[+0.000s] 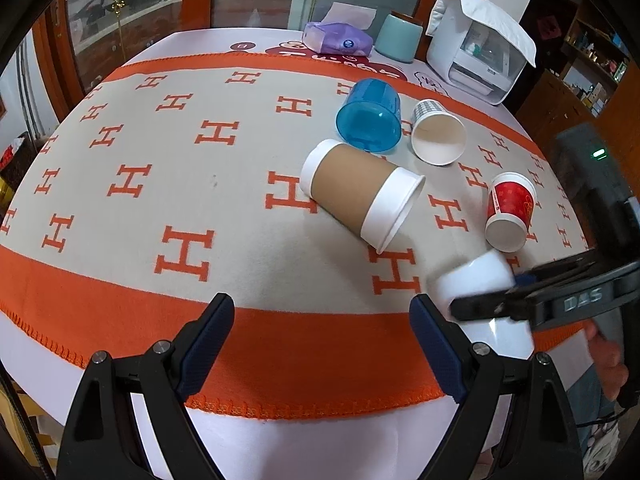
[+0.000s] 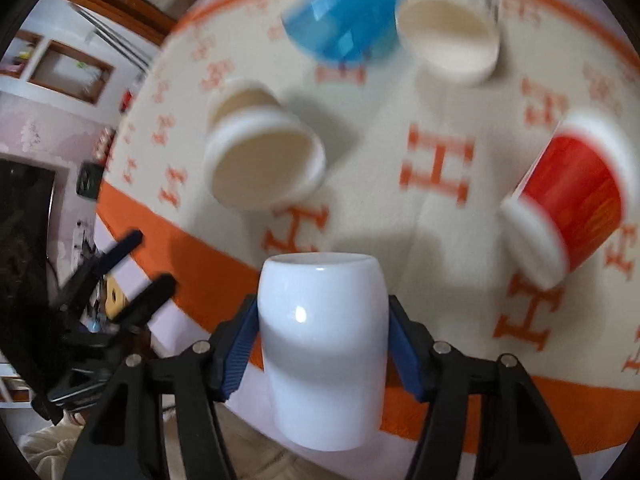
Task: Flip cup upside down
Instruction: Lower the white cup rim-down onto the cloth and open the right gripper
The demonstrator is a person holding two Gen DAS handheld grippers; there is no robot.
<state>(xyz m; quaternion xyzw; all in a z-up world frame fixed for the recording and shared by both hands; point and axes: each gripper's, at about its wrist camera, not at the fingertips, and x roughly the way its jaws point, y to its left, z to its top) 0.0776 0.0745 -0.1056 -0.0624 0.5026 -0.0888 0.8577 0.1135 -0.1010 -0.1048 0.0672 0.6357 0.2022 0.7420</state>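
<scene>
My right gripper (image 2: 323, 344) is shut on a white ceramic cup (image 2: 322, 344), held above the near edge of the table; the pads press its two sides. In the left wrist view the cup (image 1: 476, 280) shows at the right, blurred, in the right gripper (image 1: 492, 300). My left gripper (image 1: 322, 344) is open and empty over the blanket's orange border. Other cups lie on their sides: a brown-sleeved paper cup (image 1: 362, 192), a blue plastic cup (image 1: 370, 118), a checked paper cup (image 1: 438, 132) and a red paper cup (image 1: 510, 210).
An orange-and-cream H-patterned blanket (image 1: 160, 184) covers the table. At the back stand a purple tissue pack (image 1: 336, 38), a teal canister (image 1: 400, 36) and a white appliance (image 1: 480, 52). A glass cabinet stands behind.
</scene>
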